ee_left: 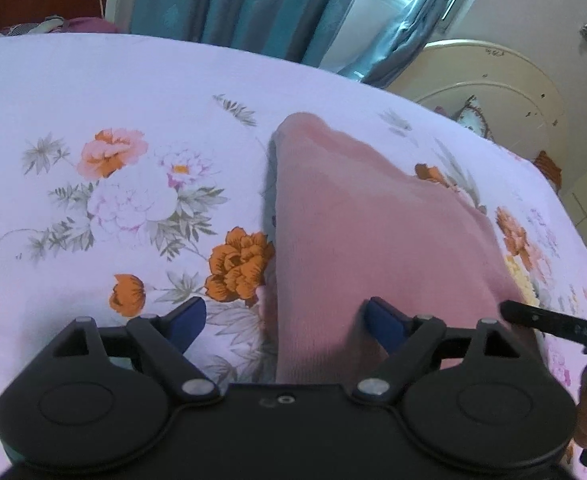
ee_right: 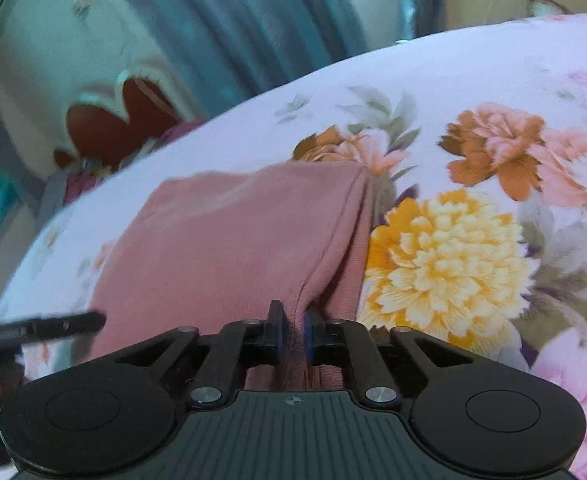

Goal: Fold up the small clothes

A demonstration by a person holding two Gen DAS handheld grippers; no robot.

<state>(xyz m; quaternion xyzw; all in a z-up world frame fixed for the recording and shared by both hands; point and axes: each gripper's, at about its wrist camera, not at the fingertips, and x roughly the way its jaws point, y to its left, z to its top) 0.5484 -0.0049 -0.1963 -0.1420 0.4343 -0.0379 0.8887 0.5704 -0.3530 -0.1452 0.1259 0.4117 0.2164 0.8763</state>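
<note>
pink garment [ee_left: 373, 232] on white floral bedsheet [ee_left: 133, 92].

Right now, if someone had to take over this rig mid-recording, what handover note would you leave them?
Left gripper: open, jaws spread over the near edge of the pink garment, gripping nothing.
Right gripper: shut on the pink garment, pinching a bunched edge near its right side.
The garment lies on the floral bedsheet, mostly flat, with folds of cloth gathered along the right edge.
Done: right edge gripped. Whether any fold is finished cannot be told.
Left: get a left grip, then probably carry the edge over and smooth it.
</note>
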